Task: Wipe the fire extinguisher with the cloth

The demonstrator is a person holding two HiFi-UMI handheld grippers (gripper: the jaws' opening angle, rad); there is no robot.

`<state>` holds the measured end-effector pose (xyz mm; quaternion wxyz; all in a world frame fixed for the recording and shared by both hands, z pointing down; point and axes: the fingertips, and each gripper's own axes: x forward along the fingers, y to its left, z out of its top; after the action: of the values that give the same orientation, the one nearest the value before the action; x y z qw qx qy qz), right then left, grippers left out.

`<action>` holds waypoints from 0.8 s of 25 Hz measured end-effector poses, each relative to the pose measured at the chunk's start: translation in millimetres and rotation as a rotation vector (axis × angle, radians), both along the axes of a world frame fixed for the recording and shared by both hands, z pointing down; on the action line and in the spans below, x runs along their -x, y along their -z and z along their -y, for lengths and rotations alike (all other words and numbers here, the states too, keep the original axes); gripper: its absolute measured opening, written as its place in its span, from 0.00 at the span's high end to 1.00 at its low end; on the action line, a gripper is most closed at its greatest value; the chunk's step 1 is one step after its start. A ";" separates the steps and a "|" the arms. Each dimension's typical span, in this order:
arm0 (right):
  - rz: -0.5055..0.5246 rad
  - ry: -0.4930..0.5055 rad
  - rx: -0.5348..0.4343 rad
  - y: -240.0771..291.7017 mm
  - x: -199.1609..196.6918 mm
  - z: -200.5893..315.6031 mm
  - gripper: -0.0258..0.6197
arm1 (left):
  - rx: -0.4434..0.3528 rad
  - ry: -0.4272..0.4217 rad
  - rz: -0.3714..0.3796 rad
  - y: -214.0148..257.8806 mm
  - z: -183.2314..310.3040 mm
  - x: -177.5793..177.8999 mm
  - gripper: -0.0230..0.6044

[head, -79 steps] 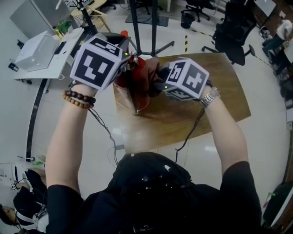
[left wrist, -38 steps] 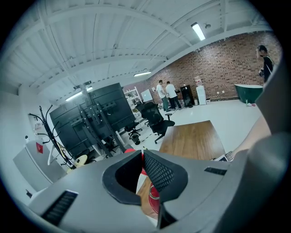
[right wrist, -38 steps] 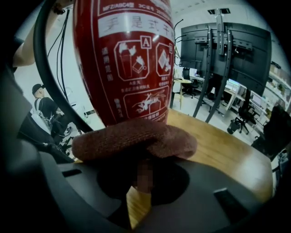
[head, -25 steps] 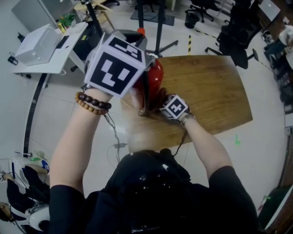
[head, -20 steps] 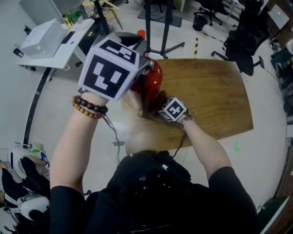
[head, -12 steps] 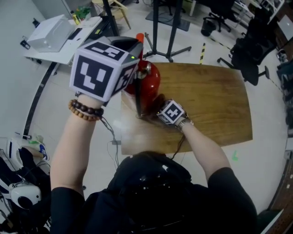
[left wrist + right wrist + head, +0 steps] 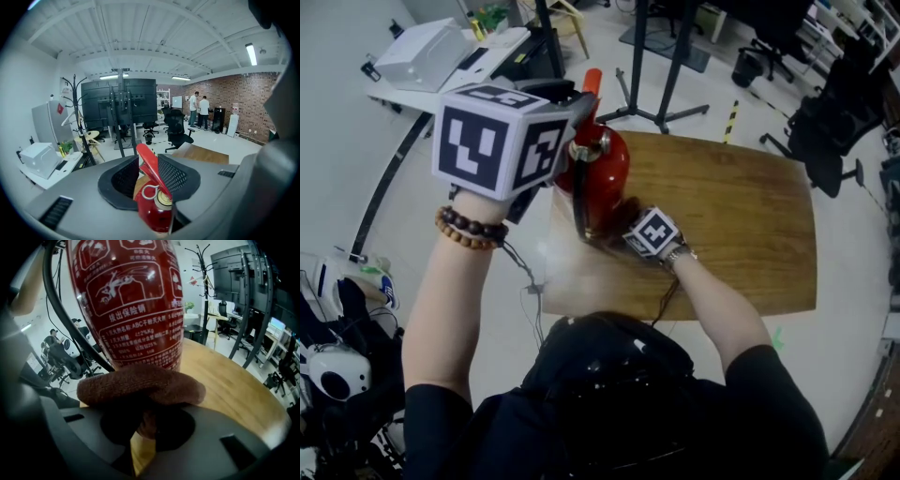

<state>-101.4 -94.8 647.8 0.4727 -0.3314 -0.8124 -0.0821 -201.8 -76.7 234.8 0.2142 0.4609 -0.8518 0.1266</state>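
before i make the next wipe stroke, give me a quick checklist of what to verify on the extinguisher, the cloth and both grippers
1. The right gripper holds the cloth: ok, its jaws are shut on a fold.
2. The cloth is against the fire extinguisher: ok, it sits at the lower body.
3. The left gripper steadies the top: not ok. Its jaws have just been opening, and the red lever stands between them unpressed.
4. The extinguisher is upright on the table: ok.
5. The black hose is out of the cloth's path: cannot tell.
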 end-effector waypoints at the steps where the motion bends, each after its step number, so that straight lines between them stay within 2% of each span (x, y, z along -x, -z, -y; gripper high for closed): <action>1: -0.003 0.003 0.002 1.8 -0.2 1.0 0.84 | -0.004 0.003 -0.014 -0.1 -0.1 0.2 0.75; 4: 0.008 0.002 0.016 10.9 -0.2 5.3 0.84 | -0.009 0.010 -0.046 -1.9 1.7 0.5 0.70; 9: 0.064 -0.036 0.023 38.6 4.5 28.6 0.84 | 0.041 0.015 -0.066 -11.5 15.7 8.5 0.67; 20: 0.228 -0.066 0.042 119.3 22.3 68.7 0.84 | 0.203 0.001 -0.003 -19.2 30.6 12.3 0.66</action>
<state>-123.8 -163.6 528.5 0.3728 -0.3029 -0.8728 -0.0867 -214.2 -107.4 254.0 0.2612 0.4368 -0.8344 0.2116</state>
